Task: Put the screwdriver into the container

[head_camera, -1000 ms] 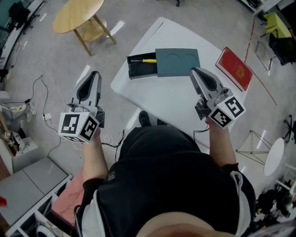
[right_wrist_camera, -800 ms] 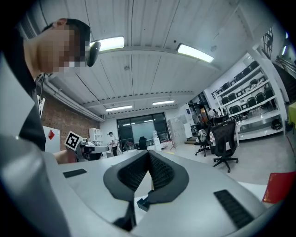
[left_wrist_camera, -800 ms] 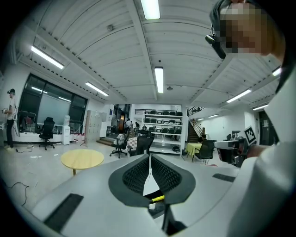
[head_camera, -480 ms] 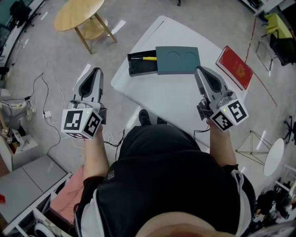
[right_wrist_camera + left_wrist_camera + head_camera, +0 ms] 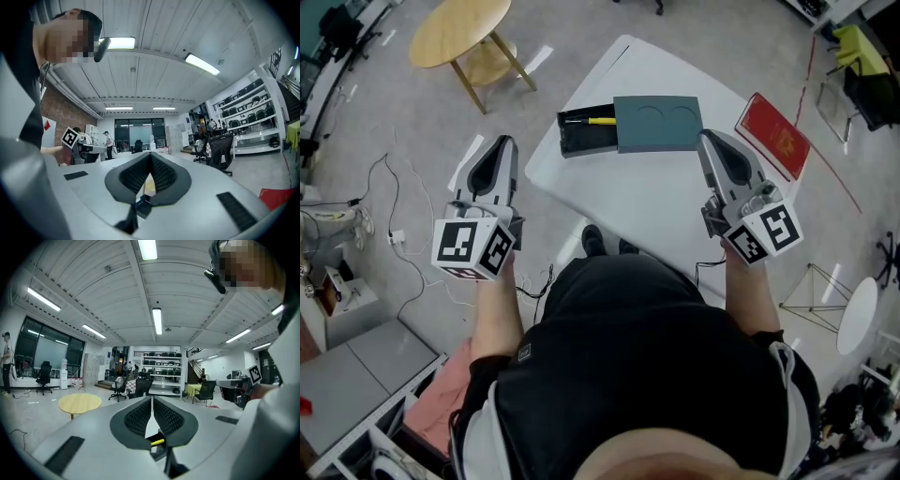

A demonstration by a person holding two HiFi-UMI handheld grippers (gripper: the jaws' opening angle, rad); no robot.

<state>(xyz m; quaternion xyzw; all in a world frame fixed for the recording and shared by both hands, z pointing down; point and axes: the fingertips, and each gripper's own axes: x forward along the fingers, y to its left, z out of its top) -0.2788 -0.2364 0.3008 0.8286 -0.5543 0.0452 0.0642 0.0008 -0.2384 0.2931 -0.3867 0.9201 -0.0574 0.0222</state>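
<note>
The screwdriver already lies inside the container, its yellow handle along the far wall of the open dark tray and running toward the grey-green lid that covers the container's right part. So the placing looks done to you, and what remains is a matter of not undoing it. Your left gripper hangs off the table's left side, over the floor, its jaws pressed together with nothing between them. Your right gripper is above the white table, just right of the lid's near corner, and is likewise closed and empty. The main risk is that right gripper: it is near the lid, and a careless sweep could knock the lid or shove the whole container. The container's open end sits close to the table's left edge, so a push leftward could tip it over and spill the screwdriver. The red booklet lies beside your right gripper; watch it when you draw back.
</note>
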